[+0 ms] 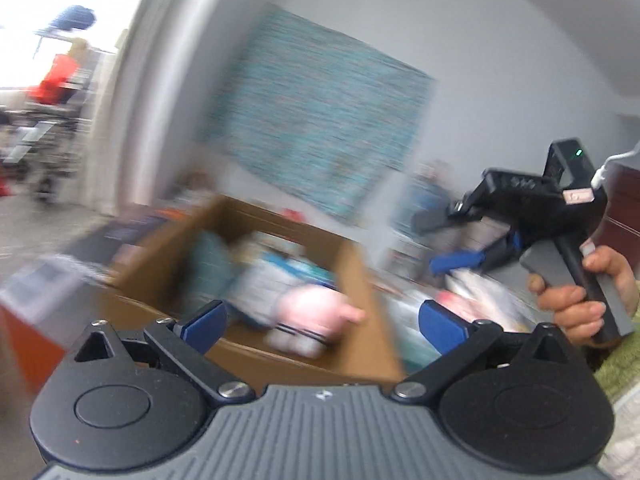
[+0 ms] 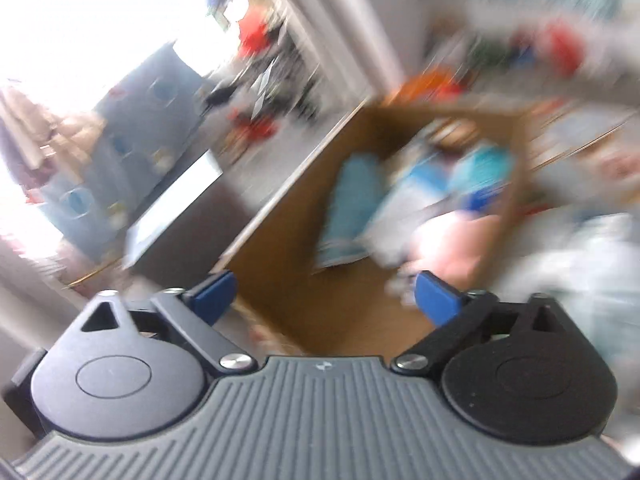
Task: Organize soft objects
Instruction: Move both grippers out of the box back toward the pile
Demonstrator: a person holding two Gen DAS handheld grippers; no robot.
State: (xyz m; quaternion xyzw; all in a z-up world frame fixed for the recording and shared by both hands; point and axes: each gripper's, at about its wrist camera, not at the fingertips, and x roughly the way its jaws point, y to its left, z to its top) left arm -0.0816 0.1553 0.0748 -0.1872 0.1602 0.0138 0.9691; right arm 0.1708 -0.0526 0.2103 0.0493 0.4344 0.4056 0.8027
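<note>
Right now the cardboard box (image 1: 352, 276) sits dead ahead of both cameras, and the soft things are piled inside it: a pink plush (image 1: 316, 304) lies against the near right wall, with a teal cushion-like piece (image 1: 208, 268) and a blurred white-and-blue bundle behind. The left gripper (image 1: 322, 318) has its fingers spread wide with nothing between them, and the right gripper (image 1: 440, 236), seen from the side above the box's right edge in a hand (image 1: 576, 300), is also wide open and empty. Judging by that, the next pick wants a steadier approach, since everything is smeared with motion. Clutter crowds the floor to the right of the box, too blurred to name, and a teal wall hanging (image 1: 320, 120) is behind; the box's tall walls could catch a low finger.
</note>
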